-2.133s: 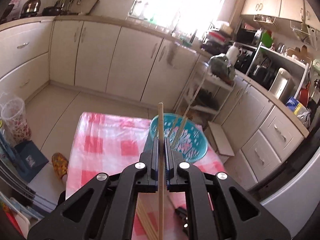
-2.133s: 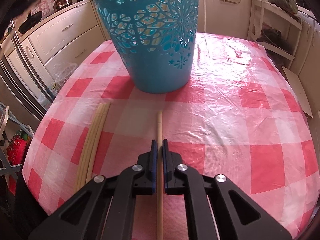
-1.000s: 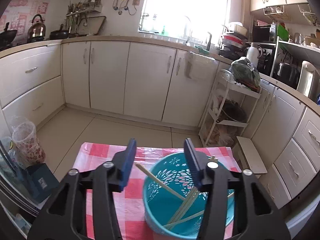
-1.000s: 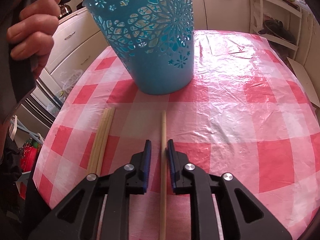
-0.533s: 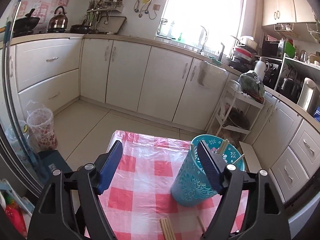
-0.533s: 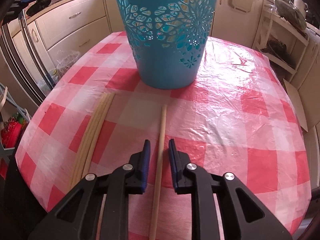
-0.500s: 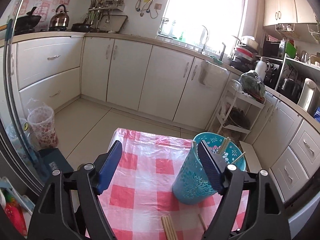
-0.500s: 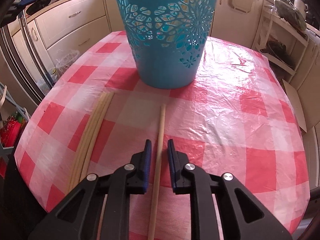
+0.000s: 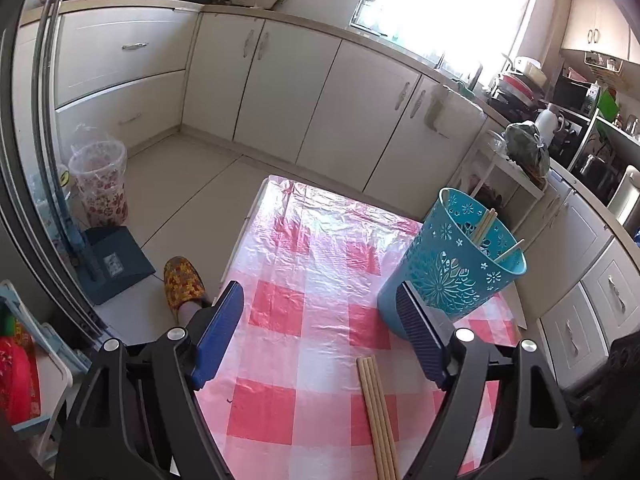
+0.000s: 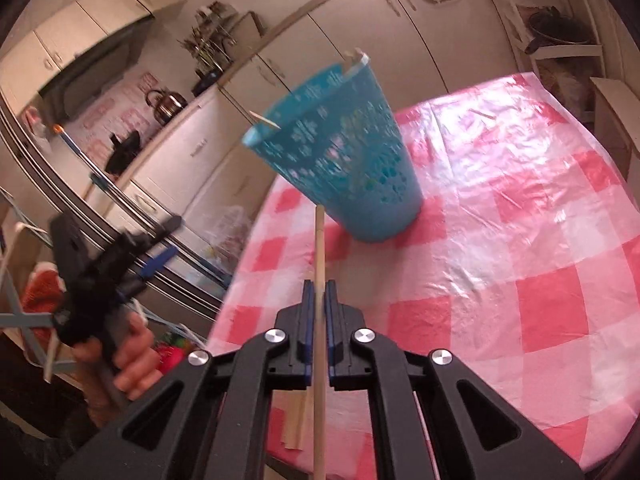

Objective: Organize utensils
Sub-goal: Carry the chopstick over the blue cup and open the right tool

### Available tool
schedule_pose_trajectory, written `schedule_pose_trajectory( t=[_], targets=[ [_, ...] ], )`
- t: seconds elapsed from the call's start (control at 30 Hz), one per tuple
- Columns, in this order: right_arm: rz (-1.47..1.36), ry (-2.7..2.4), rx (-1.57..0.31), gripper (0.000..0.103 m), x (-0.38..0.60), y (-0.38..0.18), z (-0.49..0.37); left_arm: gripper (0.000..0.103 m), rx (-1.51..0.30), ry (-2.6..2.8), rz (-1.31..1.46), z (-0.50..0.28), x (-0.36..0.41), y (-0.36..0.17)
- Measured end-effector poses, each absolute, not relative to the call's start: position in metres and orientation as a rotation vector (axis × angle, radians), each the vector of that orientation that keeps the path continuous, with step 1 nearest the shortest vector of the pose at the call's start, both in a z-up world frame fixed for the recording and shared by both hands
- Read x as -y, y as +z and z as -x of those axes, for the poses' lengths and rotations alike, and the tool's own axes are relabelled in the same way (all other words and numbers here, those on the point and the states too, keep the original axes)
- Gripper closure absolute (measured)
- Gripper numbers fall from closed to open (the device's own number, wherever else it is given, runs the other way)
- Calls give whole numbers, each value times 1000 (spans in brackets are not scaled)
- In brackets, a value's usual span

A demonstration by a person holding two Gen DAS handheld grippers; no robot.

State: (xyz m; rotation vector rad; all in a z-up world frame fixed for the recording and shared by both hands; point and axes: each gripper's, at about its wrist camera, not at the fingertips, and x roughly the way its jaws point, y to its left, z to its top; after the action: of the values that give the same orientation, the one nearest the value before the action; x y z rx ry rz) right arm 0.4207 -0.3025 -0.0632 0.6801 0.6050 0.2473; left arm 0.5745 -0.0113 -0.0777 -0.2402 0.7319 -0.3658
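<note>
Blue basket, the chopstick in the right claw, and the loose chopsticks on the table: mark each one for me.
blue basket (image 9: 448,280): left wrist view, on its patterned side wall.
held chopstick (image 10: 319,248): right wrist view, on the shaft above the pads.
loose chopsticks (image 9: 376,408): left wrist view, mid-length of the bundle.

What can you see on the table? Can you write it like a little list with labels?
table cover: red and white checked cloth
holder: blue basket, upright, chopsticks poking out
loose pile: bundle of chopsticks lying flat near the basket
right tongs: shut on a single chopstick, pointing toward the basket
left tongs: open, nothing between them, above the cloth
</note>
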Motion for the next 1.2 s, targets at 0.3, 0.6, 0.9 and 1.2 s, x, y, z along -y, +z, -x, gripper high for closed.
schedule_pose_trajectory(
  t=[0.3, 0.6, 0.9, 1.2],
  targets=[
    [-608, 142, -240, 97, 315, 48, -499, 28, -740, -396, 239, -562, 17, -77],
    [-489, -65, -326, 97, 311, 32, -586, 28, -757, -396, 257, -564, 13, -85],
    [-345, -125, -432, 97, 298, 4, -586, 28, -775, -390, 271, -566, 14, -90],
    [-348, -97, -443, 93, 299, 0, -562, 28, -764, -391, 257, -556, 15, -83]
  ],
)
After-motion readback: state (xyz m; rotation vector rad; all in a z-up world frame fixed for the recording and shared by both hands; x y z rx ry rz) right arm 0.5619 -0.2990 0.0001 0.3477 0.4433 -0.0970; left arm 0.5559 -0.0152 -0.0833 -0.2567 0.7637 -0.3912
